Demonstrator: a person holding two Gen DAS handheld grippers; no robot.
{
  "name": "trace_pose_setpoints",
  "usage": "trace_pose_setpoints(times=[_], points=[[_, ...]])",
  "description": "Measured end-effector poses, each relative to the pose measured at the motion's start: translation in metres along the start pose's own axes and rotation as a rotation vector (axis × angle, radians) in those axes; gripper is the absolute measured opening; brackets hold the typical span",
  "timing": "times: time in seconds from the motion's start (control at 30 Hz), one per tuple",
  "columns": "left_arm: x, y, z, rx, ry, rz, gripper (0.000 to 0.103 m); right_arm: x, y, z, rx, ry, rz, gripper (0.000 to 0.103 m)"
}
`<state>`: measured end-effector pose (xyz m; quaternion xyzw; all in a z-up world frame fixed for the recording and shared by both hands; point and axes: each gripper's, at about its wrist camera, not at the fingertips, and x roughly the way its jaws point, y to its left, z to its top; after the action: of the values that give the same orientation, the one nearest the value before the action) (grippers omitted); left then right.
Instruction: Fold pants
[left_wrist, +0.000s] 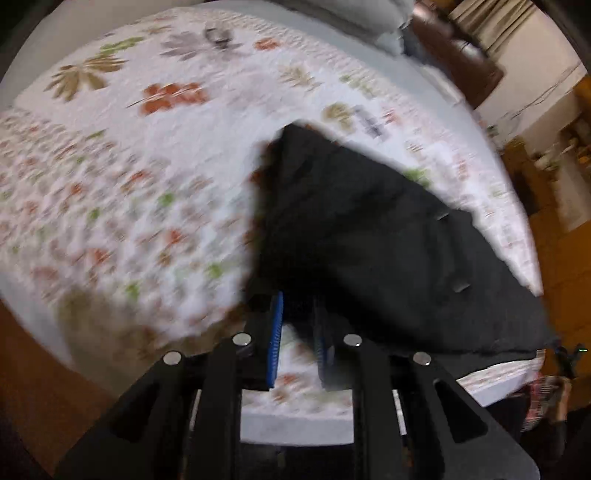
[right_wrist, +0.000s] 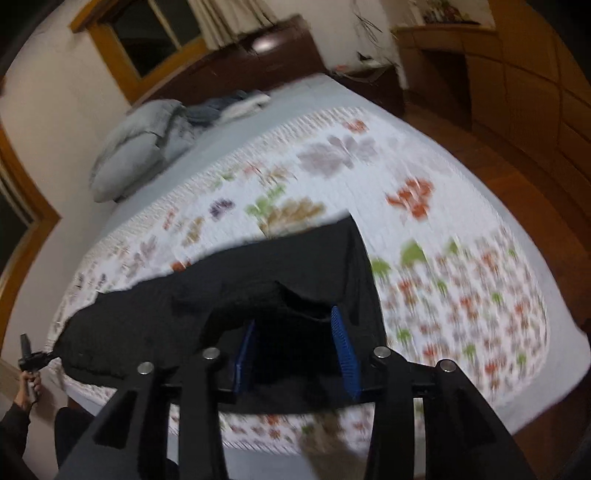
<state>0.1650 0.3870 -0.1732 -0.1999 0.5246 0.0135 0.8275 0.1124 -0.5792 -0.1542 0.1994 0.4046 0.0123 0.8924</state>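
Observation:
Black pants (left_wrist: 369, 236) lie spread on a floral bedspread (left_wrist: 129, 184). In the left wrist view my left gripper (left_wrist: 297, 325) has its blue-padded fingers close together at the near edge of the pants, with dark cloth between the tips. In the right wrist view the pants (right_wrist: 221, 280) stretch from the left edge toward the middle. My right gripper (right_wrist: 291, 325) has its blue pads wide apart, with a raised fold of the black cloth lying between and over the tips. The left gripper (right_wrist: 29, 360) shows at the far left, holding the pants' end.
The floral bedspread (right_wrist: 424, 229) covers a bed with grey pillows (right_wrist: 133, 155) and folded clothes (right_wrist: 229, 107) at its head. Wooden floor (right_wrist: 498, 166) and cabinets (right_wrist: 517, 74) lie to the right. Both views are motion-blurred.

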Motion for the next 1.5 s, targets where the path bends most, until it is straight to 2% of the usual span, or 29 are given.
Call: trace_pose_setpoints(times=[0.03,0.07,0.1,0.13,0.2,0.23,0.3,0.4,0.43,0.5,0.57,0.73,0.87,1.03,1.07,1.1,1.13,1.17,1.4,1.47,1.5], points=[[-0.001,0.004,-0.007,0.002,0.000,0.064,0.033,-0.003,-0.004,-0.004,0.020,-0.007,-0.002,0.050],[-0.005,0.006,-0.014,0.007,-0.013,0.120,0.050,-0.008,-0.011,-0.010,0.058,-0.015,-0.003,0.051],[-0.010,0.006,-0.019,0.017,-0.031,0.153,0.062,-0.012,-0.015,-0.015,0.093,-0.018,0.002,0.054],[-0.019,0.003,-0.026,0.040,-0.065,0.180,0.066,-0.017,-0.020,-0.021,0.136,-0.023,0.020,0.057],[-0.034,-0.005,-0.036,0.059,-0.123,0.205,0.080,-0.028,-0.030,-0.033,0.245,-0.053,0.087,0.060],[-0.043,-0.013,-0.043,0.065,-0.165,0.199,0.082,-0.030,-0.033,-0.037,0.289,-0.064,0.117,0.062],[-0.058,-0.032,-0.053,0.068,-0.236,0.137,0.091,-0.026,-0.034,-0.047,0.385,-0.071,0.223,0.063],[-0.063,-0.052,-0.061,0.025,-0.282,-0.018,0.095,-0.004,-0.023,-0.053,0.432,-0.052,0.293,0.063],[-0.058,-0.059,-0.062,0.000,-0.271,-0.093,0.095,0.003,-0.020,-0.055,0.445,-0.048,0.293,0.063],[-0.046,-0.066,-0.062,-0.045,-0.253,-0.178,0.095,0.018,-0.017,-0.059,0.472,-0.034,0.296,0.063],[-0.029,-0.065,-0.060,-0.134,-0.233,-0.260,0.095,0.032,-0.013,-0.062,0.491,-0.023,0.305,0.063],[-0.001,-0.062,-0.060,-0.236,-0.176,-0.309,0.095,0.050,-0.012,-0.062,0.521,-0.022,0.291,0.063],[0.008,-0.064,-0.058,-0.287,-0.185,-0.386,0.095,0.051,-0.013,-0.060,0.525,-0.035,0.284,0.063],[0.031,-0.073,-0.044,-0.290,-0.163,-0.345,0.095,0.052,-0.020,-0.056,0.544,-0.047,0.295,0.063],[0.033,-0.072,-0.043,-0.302,-0.166,-0.338,0.090,0.053,-0.020,-0.056,0.547,-0.047,0.295,0.063],[0.034,-0.071,-0.042,-0.314,-0.183,-0.336,0.055,0.054,-0.022,-0.055,0.554,-0.048,0.295,0.063],[0.037,-0.072,-0.039,-0.309,-0.175,-0.343,0.027,0.055,-0.021,-0.055,0.560,-0.048,0.298,0.063],[0.040,-0.073,-0.036,-0.302,-0.152,-0.330,0.019,0.056,-0.023,-0.054,0.568,-0.045,0.306,0.064],[0.027,-0.077,-0.030,-0.301,-0.186,-0.334,0.010,0.055,-0.028,-0.050,0.599,-0.065,0.322,0.068],[0.020,-0.077,-0.029,-0.292,-0.196,-0.329,0.005,0.056,-0.026,-0.047,0.576,-0.058,0.336,0.044],[0.017,-0.077,-0.028,-0.289,-0.195,-0.324,0.002,0.057,-0.021,-0.041,0.541,-0.044,0.330,0.026]])
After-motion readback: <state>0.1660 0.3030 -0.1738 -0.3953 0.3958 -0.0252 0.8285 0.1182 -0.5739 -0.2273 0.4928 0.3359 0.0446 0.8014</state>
